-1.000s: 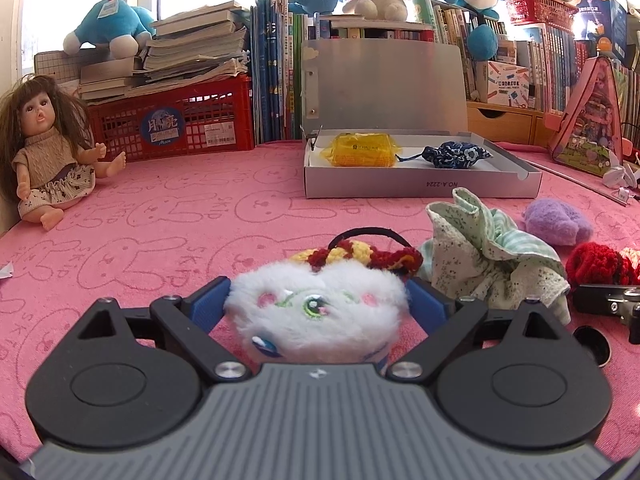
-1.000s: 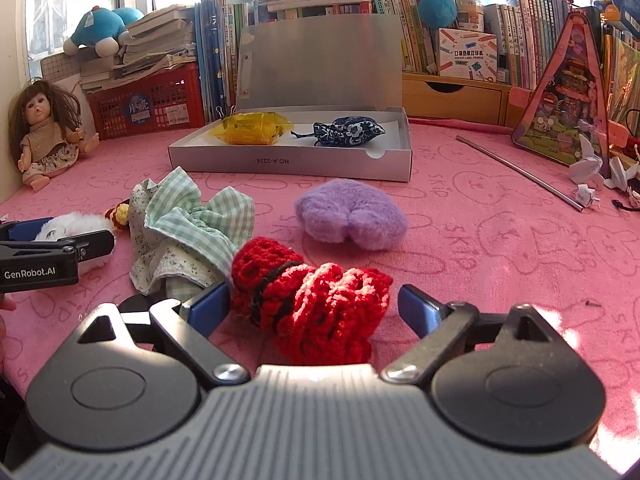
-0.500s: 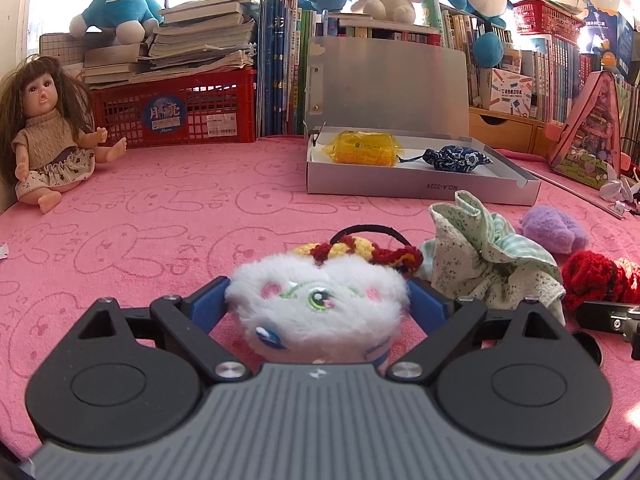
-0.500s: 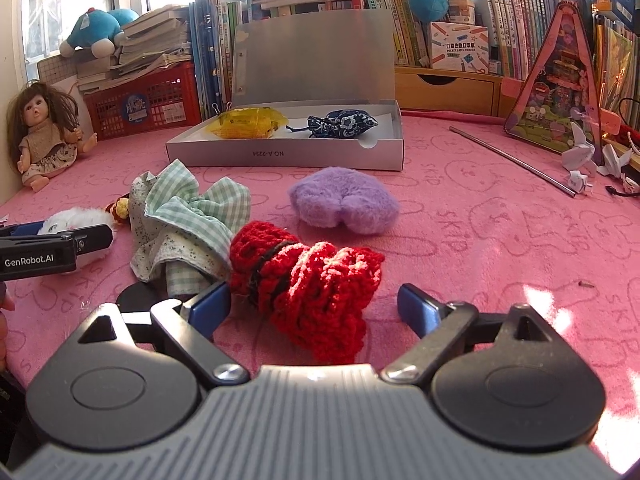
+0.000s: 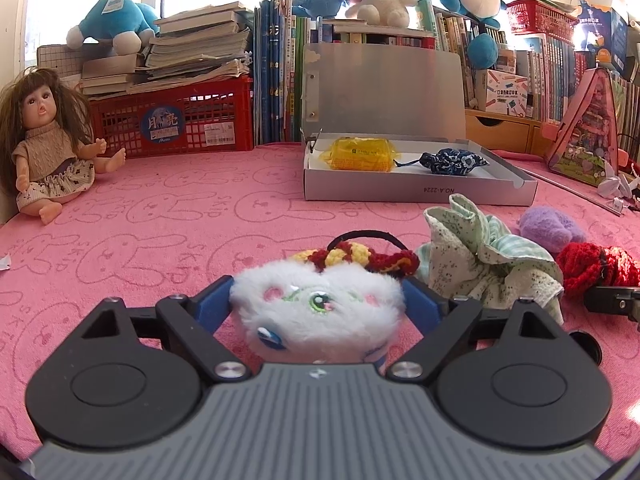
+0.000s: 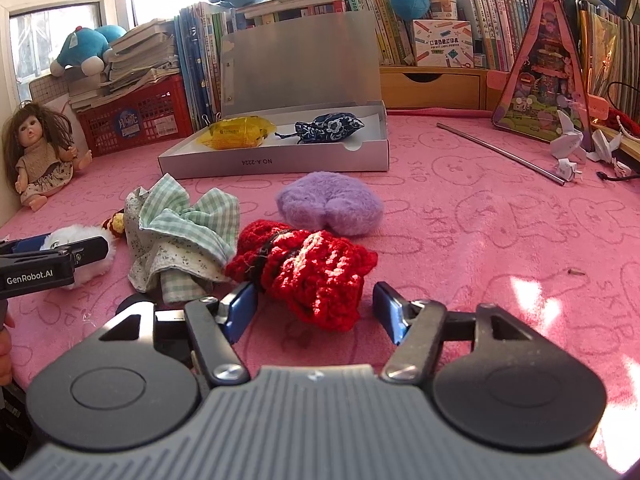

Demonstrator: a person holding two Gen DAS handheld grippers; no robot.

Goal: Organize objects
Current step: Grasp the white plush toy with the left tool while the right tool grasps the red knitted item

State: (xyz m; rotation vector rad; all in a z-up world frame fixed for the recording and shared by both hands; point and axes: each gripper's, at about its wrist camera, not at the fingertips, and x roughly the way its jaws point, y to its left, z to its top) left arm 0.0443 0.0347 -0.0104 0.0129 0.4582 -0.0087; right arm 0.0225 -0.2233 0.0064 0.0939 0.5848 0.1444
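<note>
Our right claw [image 6: 316,308] has just been narrowing around the red crochet pouch [image 6: 308,268] in front of the grey box [image 6: 276,162], pads not yet pressing, while our left claw [image 5: 318,304] hugs the white plush [image 5: 316,312].

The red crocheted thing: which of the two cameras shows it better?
The right wrist view. There the red crocheted pouch lies whole and sunlit in the middle, just ahead of the right gripper, whose jaws have just been closing around it. The left wrist view catches only part of it at the far right edge, past the checked cloth.
</note>
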